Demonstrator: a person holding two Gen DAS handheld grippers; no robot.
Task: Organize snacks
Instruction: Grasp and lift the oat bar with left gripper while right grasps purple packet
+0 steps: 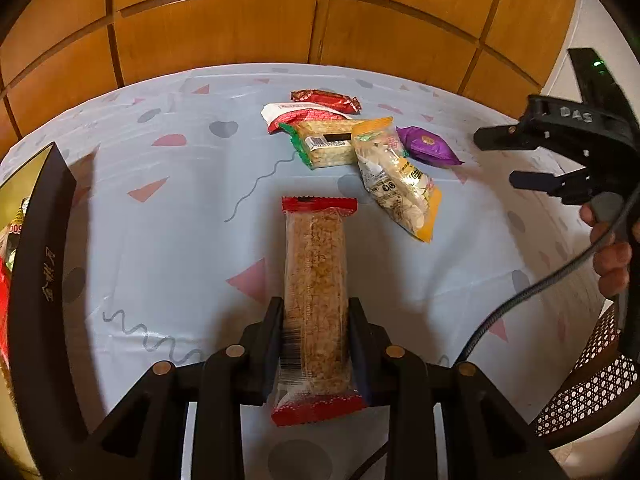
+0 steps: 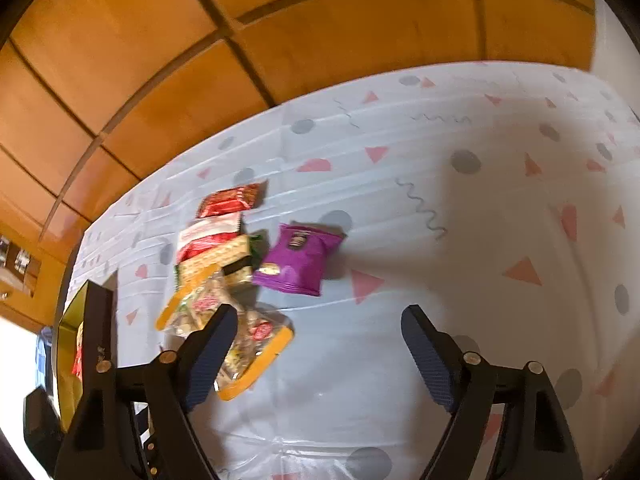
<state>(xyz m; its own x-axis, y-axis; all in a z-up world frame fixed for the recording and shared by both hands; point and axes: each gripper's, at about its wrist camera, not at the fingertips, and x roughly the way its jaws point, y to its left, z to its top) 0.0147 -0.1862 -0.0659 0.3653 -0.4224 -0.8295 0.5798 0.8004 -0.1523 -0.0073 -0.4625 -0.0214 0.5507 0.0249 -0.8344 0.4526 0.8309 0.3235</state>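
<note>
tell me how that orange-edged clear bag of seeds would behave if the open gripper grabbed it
Probably floppy: the orange-edged seed bag is thin clear film around loose pieces, so it would likely sag either side of the right gripper. It looks light, and the glossy film may slip. It leans on the green-ended bar, which may shift when it lifts.

Six snack packets [image 1: 315,300] in the open — five heaped, one apart (more boxed) — two grippers [image 1: 315,322].
</note>
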